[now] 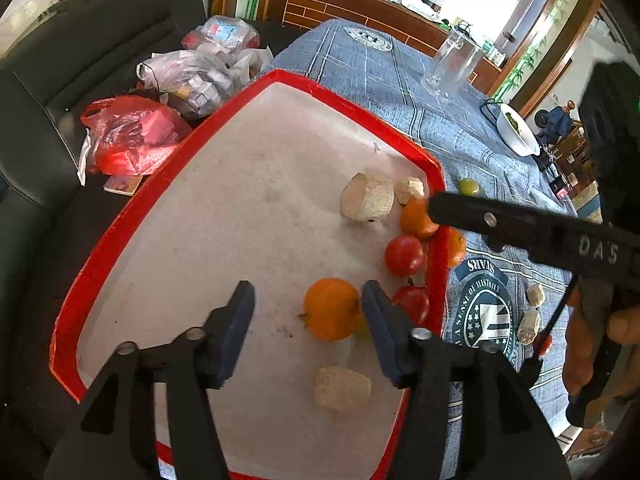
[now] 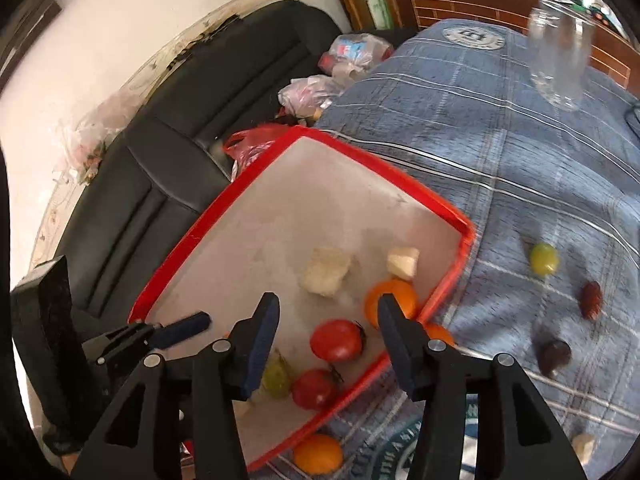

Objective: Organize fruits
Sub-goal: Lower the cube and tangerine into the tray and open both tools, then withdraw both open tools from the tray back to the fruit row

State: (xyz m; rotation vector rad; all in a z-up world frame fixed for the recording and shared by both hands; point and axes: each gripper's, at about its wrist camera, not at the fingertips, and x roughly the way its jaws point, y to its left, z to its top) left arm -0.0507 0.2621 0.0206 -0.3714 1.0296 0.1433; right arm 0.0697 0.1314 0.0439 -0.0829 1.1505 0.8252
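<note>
Fruit sorting roughly half done; both grippers empty over the red tray.

Nearest, the left gripper (image 1: 308, 316) is held with jaws spread, nothing clamped, an orange (image 1: 331, 309) lying between its pads on the red-rimmed tray (image 1: 104, 248). The right gripper (image 2: 328, 330) is likewise spread and empty above the tray's near corner. Already gathered in the tray: two red tomatoes (image 1: 404, 255), a second orange (image 1: 417, 219), a green fruit (image 2: 275, 376) and several pale chunks (image 1: 367, 198). Left outside on the blue tablecloth (image 2: 460, 128): an orange (image 2: 318, 453) just beside the rim, another (image 2: 440, 334) touching it, then farther off a green fruit (image 2: 543, 258), two dark fruits (image 2: 591, 299) and a pale chunk (image 2: 583, 446). These are judged to remain to be moved.
</note>
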